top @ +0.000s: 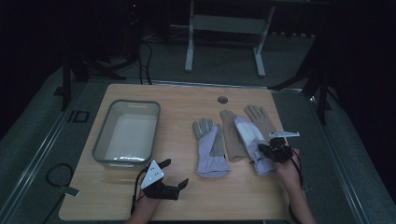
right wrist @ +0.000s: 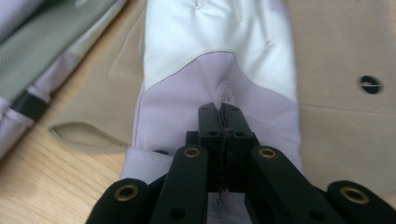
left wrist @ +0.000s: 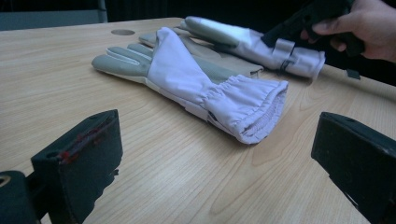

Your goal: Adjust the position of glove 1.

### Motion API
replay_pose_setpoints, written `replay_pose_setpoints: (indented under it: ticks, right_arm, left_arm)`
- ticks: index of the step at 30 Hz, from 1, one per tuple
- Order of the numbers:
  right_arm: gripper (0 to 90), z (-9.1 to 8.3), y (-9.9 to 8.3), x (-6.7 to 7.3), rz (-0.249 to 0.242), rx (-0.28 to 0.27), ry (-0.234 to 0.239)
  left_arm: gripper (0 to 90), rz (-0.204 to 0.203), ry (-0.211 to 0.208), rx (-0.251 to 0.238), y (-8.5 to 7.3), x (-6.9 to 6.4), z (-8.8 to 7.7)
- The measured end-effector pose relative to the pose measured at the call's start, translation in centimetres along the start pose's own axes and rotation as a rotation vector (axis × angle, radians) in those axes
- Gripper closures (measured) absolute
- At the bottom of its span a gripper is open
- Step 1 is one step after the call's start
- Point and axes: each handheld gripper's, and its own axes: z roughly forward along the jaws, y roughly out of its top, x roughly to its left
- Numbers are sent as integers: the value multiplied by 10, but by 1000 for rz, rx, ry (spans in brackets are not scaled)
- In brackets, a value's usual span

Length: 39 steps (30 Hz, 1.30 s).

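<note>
Two lavender gloves lie on the wooden table point(top: 177, 116). The left glove point(top: 211, 148) point(left wrist: 187, 77), with grey palm and fingers, lies flat in front of my left gripper point(top: 175, 173) point(left wrist: 219, 163), which is open and holds nothing. The right glove point(top: 250, 140) point(right wrist: 215, 51), lavender and white, rests on top of two tan gloves point(top: 231, 135) point(right wrist: 345, 56). My right gripper point(top: 264, 150) point(right wrist: 223, 109) is shut, its jaws pinching a small fold of lavender fabric near this glove's wrist.
A grey plastic bin point(top: 103, 135) stands on the left half of the table. A round cable hole point(top: 222, 100) sits near the far edge. Bare wood lies between the bin and the gloves and along the near edge.
</note>
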Motion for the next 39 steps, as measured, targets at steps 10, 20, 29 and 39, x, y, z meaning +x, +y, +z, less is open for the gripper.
replay_pose_setpoints:
  ticks: [10,20,29,39]
  right_arm:
    - [886,-41,20,9,77,-90,-81]
    - [886,-59,50,50,101,-157,-75]
    - [886,-39,59,112,149,-157,-11]
    - [885,-19,58,139,266,-117,-37]
  left_arm:
    - [21,0,3,0,0,0,0]
    - [20,2,4,3,0,-1,0]
    - [20,10,28,5,0,-2,0]
    - [20,17,74,3,8,-10,-2]
